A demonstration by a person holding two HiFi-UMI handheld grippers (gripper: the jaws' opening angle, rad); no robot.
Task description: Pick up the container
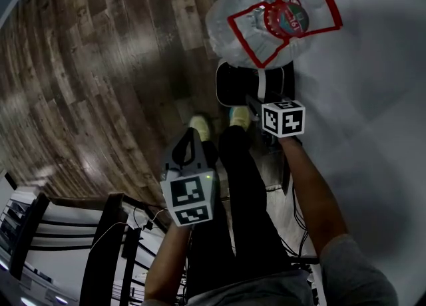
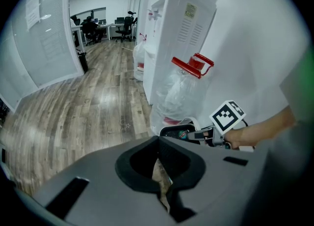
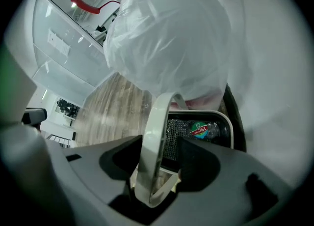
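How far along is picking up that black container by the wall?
Done: the right gripper is at the container, with its white handle standing between the open jaws. In hand: nothing is gripped yet. Left: close on the handle and lift.

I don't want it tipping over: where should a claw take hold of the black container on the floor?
The pale hoop handle, at the top of its arch, coming from above. It stands up across the container as a thin band, and the right claw straddles it, jaws open.
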